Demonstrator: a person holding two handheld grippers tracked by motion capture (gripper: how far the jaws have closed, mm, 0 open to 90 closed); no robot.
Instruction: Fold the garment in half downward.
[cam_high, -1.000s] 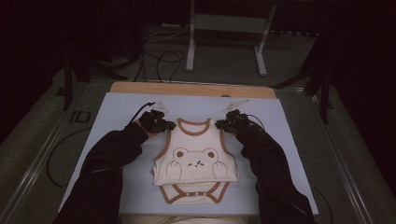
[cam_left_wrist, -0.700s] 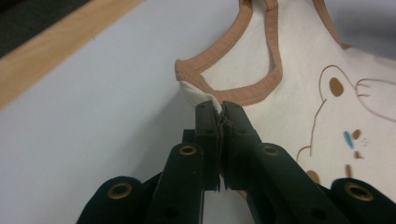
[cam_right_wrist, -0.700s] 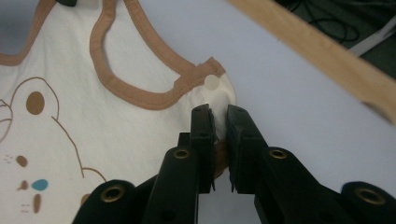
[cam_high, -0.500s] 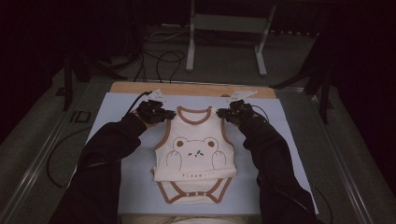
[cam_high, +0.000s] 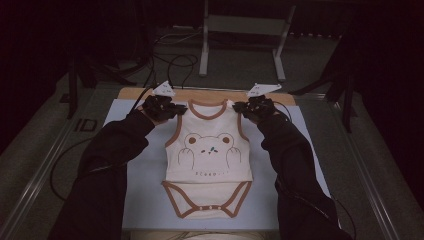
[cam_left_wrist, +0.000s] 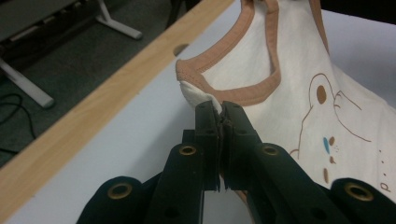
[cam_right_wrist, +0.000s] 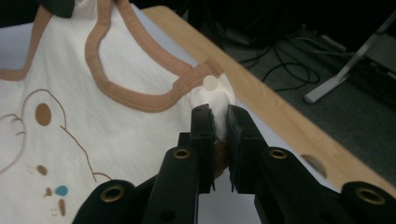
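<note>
A cream baby bodysuit (cam_high: 207, 155) with brown trim and a bear print hangs from its two shoulders, its lower part trailing on the white mat (cam_high: 150, 200). My left gripper (cam_high: 172, 107) is shut on the bodysuit's left shoulder (cam_left_wrist: 201, 91), pinching the cream cloth below the brown neckline. My right gripper (cam_high: 242, 106) is shut on the right shoulder (cam_right_wrist: 212, 95), just under a small white snap button (cam_right_wrist: 210, 83). Both grippers are held above the mat near its far edge.
The mat lies on a wooden table whose bare edge (cam_high: 210, 94) runs along the far side. Beyond it are a metal stand (cam_high: 242, 40) and black cables (cam_high: 170, 60) on the grey floor. A rail (cam_high: 40, 175) borders the table at left.
Both grippers have risen and moved toward the far edge, drawing the bodysuit's top up off the mat and stretching it out lengthwise. Both stay shut on the shoulders.
</note>
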